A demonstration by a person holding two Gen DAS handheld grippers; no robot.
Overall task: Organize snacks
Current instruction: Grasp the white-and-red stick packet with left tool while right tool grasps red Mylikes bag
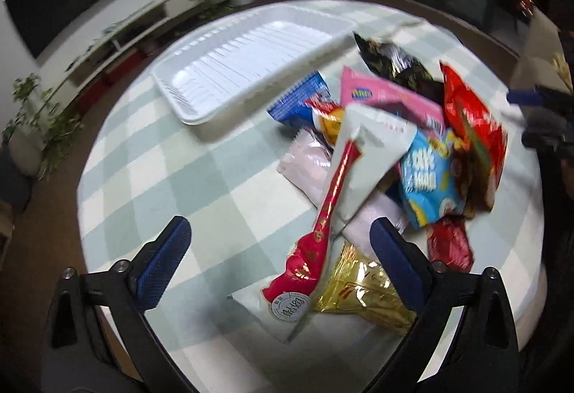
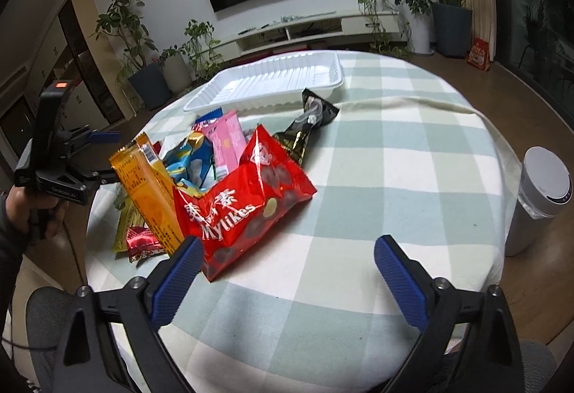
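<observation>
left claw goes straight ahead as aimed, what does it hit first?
Likely the red-striped white packet, which runs up between the open fingers of the left claw, its red end nearest, beside the gold packet. Depth is unclear; it may pass above.

From your right wrist view, the snack pile [image 2: 222, 178] sits on the table [image 2: 394, 178] at ten o'clock, with the tray [image 2: 272, 84] just behind it at twelve. The Mylikes bag [image 2: 247, 199] lies at the pile's near edge. A canister [image 2: 538, 199] stands off the table at three o'clock.
</observation>
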